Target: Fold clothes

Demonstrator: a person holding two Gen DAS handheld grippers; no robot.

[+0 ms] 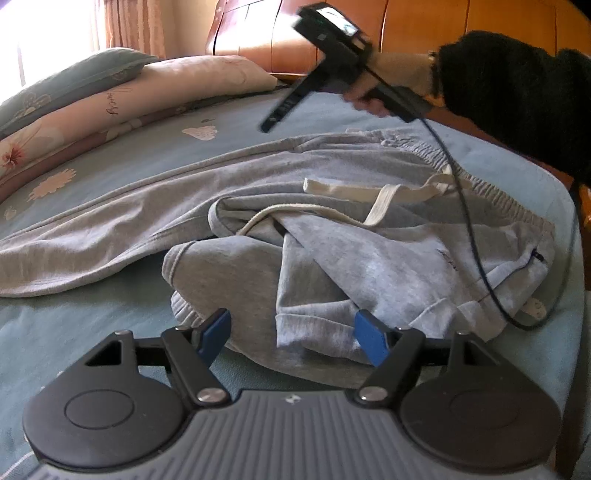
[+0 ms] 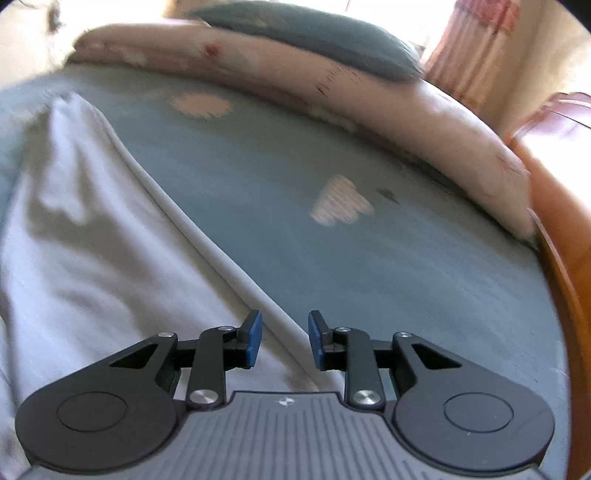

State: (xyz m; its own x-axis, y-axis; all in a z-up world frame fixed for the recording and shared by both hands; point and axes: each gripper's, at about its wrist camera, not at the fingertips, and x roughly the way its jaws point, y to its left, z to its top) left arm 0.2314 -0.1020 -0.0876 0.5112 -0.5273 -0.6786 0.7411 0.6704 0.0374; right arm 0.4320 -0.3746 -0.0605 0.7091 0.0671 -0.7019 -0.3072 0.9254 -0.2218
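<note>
Grey sweatpants (image 1: 388,266) lie crumpled on the blue bedsheet (image 1: 74,332), one leg stretched out to the left and the elastic waistband with its cream drawstring (image 1: 384,199) to the right. My left gripper (image 1: 291,338) hovers low and open over a bunched cuff, and its blue pads do not press on the cloth. A hand in a black sleeve holds my right gripper (image 1: 269,123) up above the far side of the pants. In the right wrist view that gripper (image 2: 285,339) is open above the edge of the pants leg (image 2: 92,240), with nothing gripped.
Pillows (image 1: 110,92) are stacked along the far side of the bed, against a wooden headboard (image 1: 406,33). A black cable (image 1: 476,236) hangs from the right gripper across the waistband. The mattress edge (image 1: 569,229) drops away at the right. Curtains (image 2: 476,48) hang by a bright window.
</note>
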